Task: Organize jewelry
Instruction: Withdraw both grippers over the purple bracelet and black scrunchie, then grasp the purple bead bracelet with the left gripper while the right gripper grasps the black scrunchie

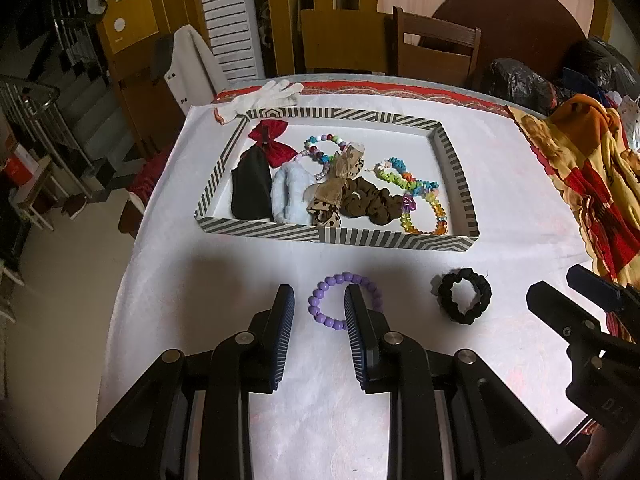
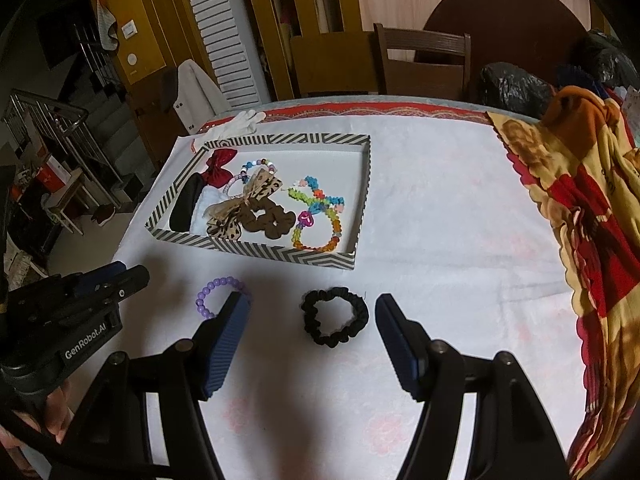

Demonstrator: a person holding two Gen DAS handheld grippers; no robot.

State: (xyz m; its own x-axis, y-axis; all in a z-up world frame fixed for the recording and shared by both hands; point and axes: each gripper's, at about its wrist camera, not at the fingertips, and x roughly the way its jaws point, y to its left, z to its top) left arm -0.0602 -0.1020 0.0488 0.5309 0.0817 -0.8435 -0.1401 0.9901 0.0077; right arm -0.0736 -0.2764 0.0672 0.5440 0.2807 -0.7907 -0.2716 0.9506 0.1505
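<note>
A purple bead bracelet (image 1: pixel 338 279) lies on the white tablecloth in front of the striped tray (image 1: pixel 332 236). My left gripper (image 1: pixel 319 289) hovers open over it, the right finger covering part of the ring and nothing pressed between the pads. To its right lies a black scrunchie (image 1: pixel 482 296). In the right wrist view my right gripper (image 2: pixel 311 298) stands wide open, its fingers either side of the scrunchie (image 2: pixel 362 314) without touching it. The tray (image 2: pixel 256 252) holds bows, scrunchies and coloured bead bracelets. The bracelet (image 2: pixel 200 300) and left gripper (image 2: pixel 132 274) show at the left.
A white glove (image 1: pixel 264 96) lies behind the tray. An orange and red cloth (image 1: pixel 580 184) covers the table's right side, with black bags (image 1: pixel 516 80) behind it. A wooden chair (image 1: pixel 436 48) stands at the far edge. The table drops off at the left.
</note>
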